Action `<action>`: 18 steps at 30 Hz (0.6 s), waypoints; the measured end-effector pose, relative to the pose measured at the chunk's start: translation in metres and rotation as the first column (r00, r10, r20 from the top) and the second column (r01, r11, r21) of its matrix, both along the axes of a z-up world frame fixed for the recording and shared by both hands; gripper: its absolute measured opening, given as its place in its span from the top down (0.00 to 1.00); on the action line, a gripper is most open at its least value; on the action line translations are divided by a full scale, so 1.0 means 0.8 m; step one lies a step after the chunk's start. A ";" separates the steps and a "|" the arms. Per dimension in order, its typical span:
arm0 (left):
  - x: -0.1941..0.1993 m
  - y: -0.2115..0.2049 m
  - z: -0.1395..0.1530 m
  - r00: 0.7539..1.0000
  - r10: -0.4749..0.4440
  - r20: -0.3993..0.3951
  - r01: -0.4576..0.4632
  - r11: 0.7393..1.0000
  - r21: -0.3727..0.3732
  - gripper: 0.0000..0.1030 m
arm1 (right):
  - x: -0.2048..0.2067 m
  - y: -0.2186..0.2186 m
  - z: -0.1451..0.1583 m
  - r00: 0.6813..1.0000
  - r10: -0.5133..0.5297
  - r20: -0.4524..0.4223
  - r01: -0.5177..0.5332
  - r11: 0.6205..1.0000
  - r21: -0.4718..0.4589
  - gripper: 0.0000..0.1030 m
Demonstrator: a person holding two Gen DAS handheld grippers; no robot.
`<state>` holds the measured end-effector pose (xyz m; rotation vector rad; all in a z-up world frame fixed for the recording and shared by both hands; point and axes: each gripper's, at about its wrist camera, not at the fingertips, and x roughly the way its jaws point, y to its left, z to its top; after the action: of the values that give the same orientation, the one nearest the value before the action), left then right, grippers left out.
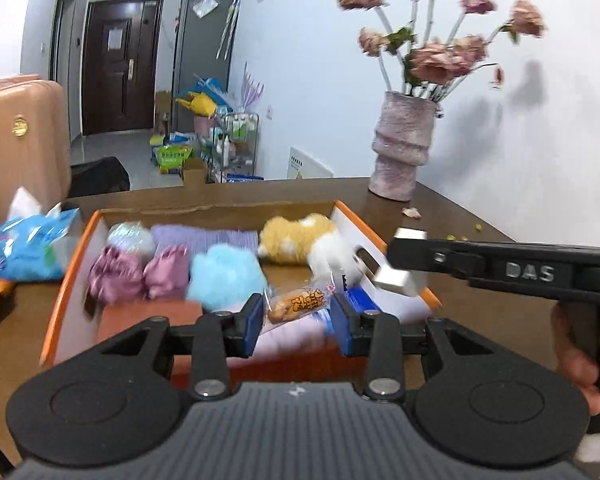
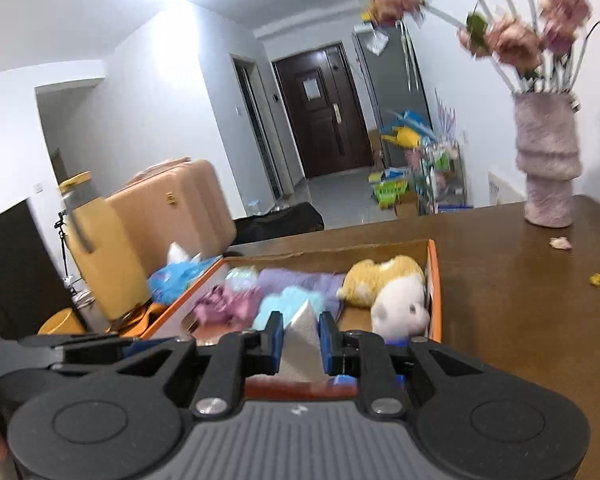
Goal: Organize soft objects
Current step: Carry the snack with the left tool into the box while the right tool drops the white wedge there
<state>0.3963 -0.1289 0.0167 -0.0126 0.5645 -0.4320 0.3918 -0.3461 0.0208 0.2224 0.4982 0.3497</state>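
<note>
Left gripper (image 1: 298,312) is clamped on a clear orange-printed snack packet (image 1: 298,304) above the orange-rimmed cardboard box (image 1: 72,256); "DAS" is read on the right gripper (image 2: 300,340), narrowly closed on a silvery wedge-shaped packet (image 2: 303,336).

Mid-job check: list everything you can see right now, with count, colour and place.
box: one, orange-edged, on table
table: one, brown
plush toys: two, yellow and white, box's right side
fluffy ball: one, light blue, box middle
satin pouches: two, pink, box left
cloth: one, lilac, box back
vase: one, pink, holding flowers
snack packet: one, orange, in left gripper
silver wedge: one, in right gripper
</note>
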 end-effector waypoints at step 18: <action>0.159 0.001 -0.046 0.991 -0.013 -0.136 0.008 0.999 -0.037 0.23 | 0.184 -0.006 -0.040 0.996 -0.014 -0.094 0.010 0.999 -0.040 0.58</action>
<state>0.5234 -0.1282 -0.0202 -0.0744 0.6914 -0.4543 0.5394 -0.3511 -0.0110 0.2040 0.5956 0.3182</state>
